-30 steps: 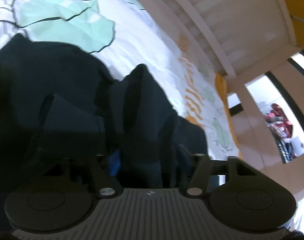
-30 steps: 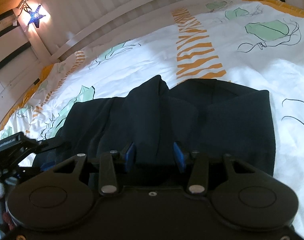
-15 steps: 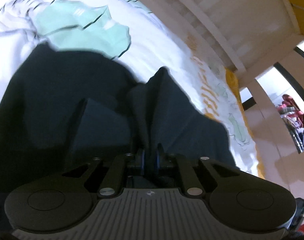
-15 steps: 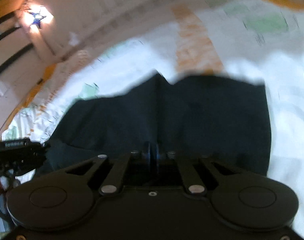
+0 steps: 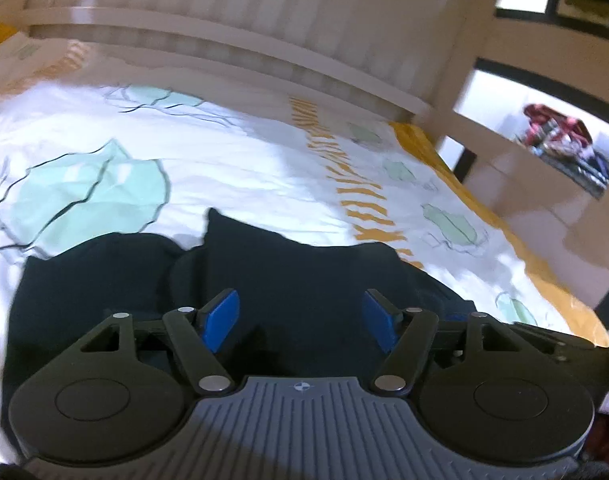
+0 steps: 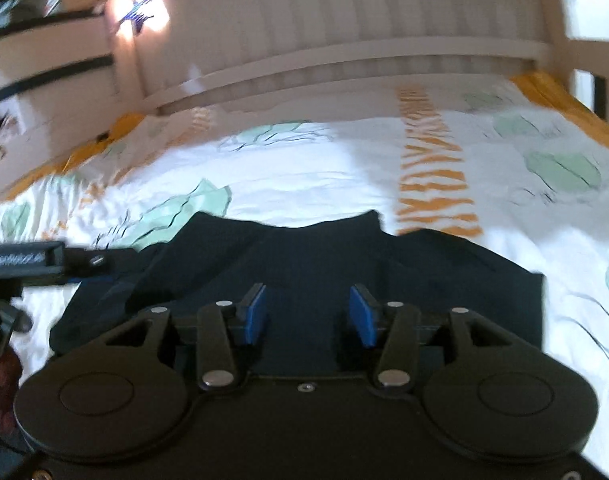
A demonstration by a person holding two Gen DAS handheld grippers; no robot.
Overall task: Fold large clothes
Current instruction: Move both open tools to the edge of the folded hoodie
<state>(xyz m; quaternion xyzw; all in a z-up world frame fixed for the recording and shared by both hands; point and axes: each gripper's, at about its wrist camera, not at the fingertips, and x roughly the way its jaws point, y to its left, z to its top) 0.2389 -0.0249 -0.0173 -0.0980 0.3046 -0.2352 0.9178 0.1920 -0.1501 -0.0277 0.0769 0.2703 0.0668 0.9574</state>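
Both tongs (image 5: 300, 322) (image 6: 308, 314) newly apart, one garment (image 5: 304, 280).

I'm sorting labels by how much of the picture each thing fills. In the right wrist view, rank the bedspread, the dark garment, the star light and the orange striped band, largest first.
1. Bedspread
2. Dark garment, though it lies nearest the camera
3. Orange striped band
4. Star light

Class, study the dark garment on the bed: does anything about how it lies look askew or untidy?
Yes. The dark garment is not flat: a pointed fold sticks up along its far edge, and bunched layers overlap unevenly on its left side, so its outline on the bedspread is ragged.
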